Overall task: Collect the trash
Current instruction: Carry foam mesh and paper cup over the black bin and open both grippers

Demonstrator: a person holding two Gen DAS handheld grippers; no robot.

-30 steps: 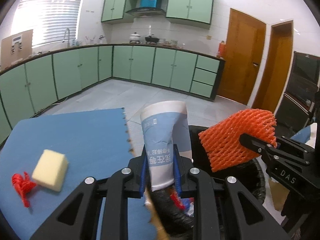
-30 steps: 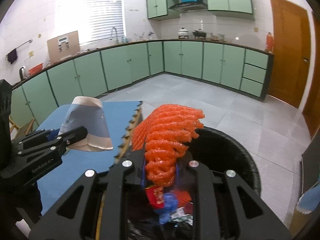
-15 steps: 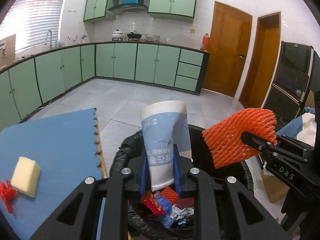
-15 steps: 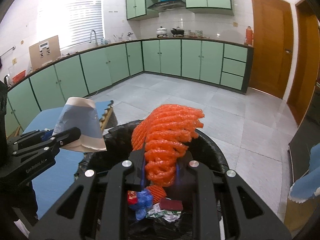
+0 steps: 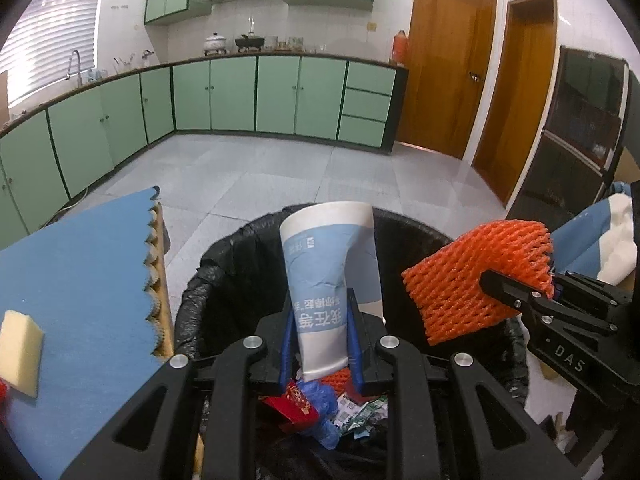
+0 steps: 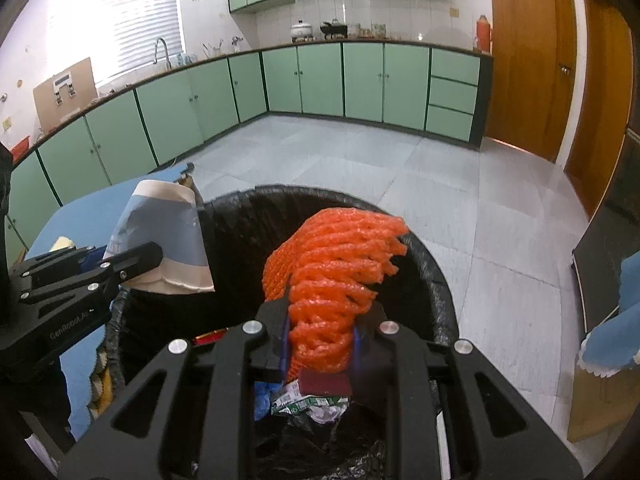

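Mid-task, at the drop-off step. Both grippers sit over the open mouth of the trash bin, each carrying one item, nothing released yet.

Left gripper: jaws pinch the lower part of a flattened paper cup, centre of the left wrist view. Cup stands roughly upright, white rim on top, blue band with printed characters, creased and squashed where the pads bite. Its base hangs above the bin's contents.

Right gripper: jaws pinch an orange foam net sleeve, centre of the right wrist view. Soft mesh, bunched at the grip and fanning out above it, over the far half of the bin opening. The same sleeve shows at centre right of the left wrist view.

Bin is black-lined and already holds trash: red wrapper, crumpled blue plastic, green-and-white packets, a dark red card under the sleeve.

Remaining, judging by the frames: opening both jaws to drop cup and sleeve. On the blue mat, left of the frame, a yellow sponge block lies near the lower-left edge, with a sliver of something red at the very edge beside it; too cropped to identify. If those count as trash, one more trip is needed.
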